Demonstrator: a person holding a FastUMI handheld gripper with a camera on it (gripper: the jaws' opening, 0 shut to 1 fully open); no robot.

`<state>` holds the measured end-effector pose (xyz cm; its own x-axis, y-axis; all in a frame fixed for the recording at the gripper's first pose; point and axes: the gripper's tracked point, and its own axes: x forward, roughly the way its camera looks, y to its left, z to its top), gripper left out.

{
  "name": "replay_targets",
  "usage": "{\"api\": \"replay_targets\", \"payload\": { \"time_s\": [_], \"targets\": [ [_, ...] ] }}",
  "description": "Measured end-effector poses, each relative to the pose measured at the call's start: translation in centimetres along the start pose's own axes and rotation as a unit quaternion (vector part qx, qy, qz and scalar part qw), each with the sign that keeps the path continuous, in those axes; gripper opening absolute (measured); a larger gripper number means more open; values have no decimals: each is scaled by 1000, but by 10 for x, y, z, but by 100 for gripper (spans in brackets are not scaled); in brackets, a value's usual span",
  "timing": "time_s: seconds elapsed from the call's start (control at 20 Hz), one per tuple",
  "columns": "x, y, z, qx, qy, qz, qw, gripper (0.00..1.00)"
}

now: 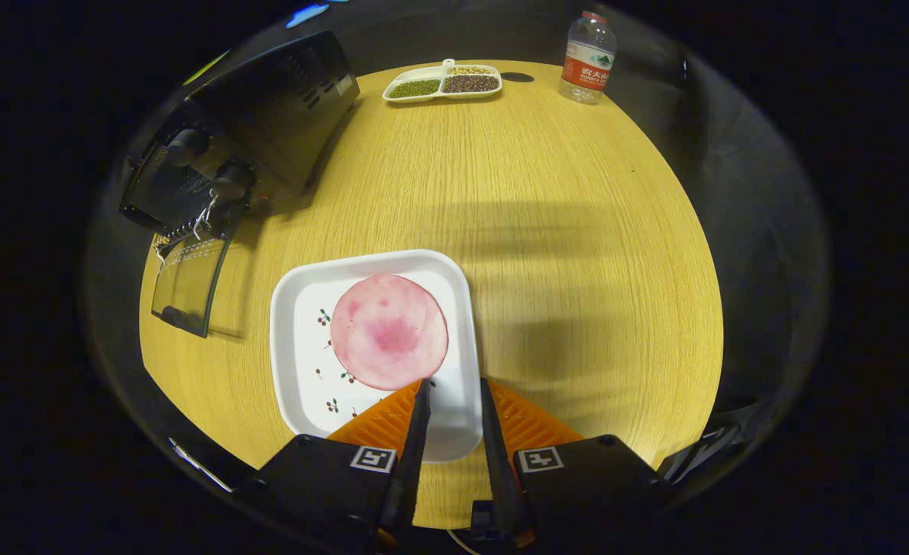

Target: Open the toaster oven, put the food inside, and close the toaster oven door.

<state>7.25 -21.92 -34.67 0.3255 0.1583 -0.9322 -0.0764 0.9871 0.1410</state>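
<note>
- Hovering over the near edge of the white tray (300, 370), the gripper (454, 383) has its jaws spread a little, with only bare tray surface showing in the gap and nothing pinched between them.
- Its left fingertip sits right at the near rim of the round pink slice of food (388, 331); whether it touches the slice cannot be told. Its right fingertip is over the tray's right side, clear of the food.
- The pink slice lies flat on the tray, toward the tray's far half, and small cherry prints show on the tray to the left of it.
- The tray rests on the round wooden table (562, 254), near its closer edge.
- The toaster oven (254, 123) stands at the far left of the table, well apart from the tray. Its glass door (188, 281) hangs open, folded down toward the near side, and two knobs show on its front.
- A divided dish of beans (442, 81) sits at the table's far edge, and a water bottle (588, 55) stands to the right of it.
</note>
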Motion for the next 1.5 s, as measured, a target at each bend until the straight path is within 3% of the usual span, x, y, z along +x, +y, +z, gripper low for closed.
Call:
{"api": "replay_targets", "payload": {
  "time_s": [0.2, 0.45, 0.75, 1.0, 1.35, 1.5],
  "targets": [
    [-1, -5, -3, 47, 16, 25, 998, 15],
    [-3, -3, -8, 61, 13, 80, 995, 2],
    [-4, 8, -19, 145, 18, 122, 982, 2],
    [-23, 22, -29, 218, -18, 143, 965, 2],
    [-55, 36, -54, 339, -69, 180, 921, 2],
    [-81, 42, -80, 367, -89, 182, 908, 2]
  ]
}}
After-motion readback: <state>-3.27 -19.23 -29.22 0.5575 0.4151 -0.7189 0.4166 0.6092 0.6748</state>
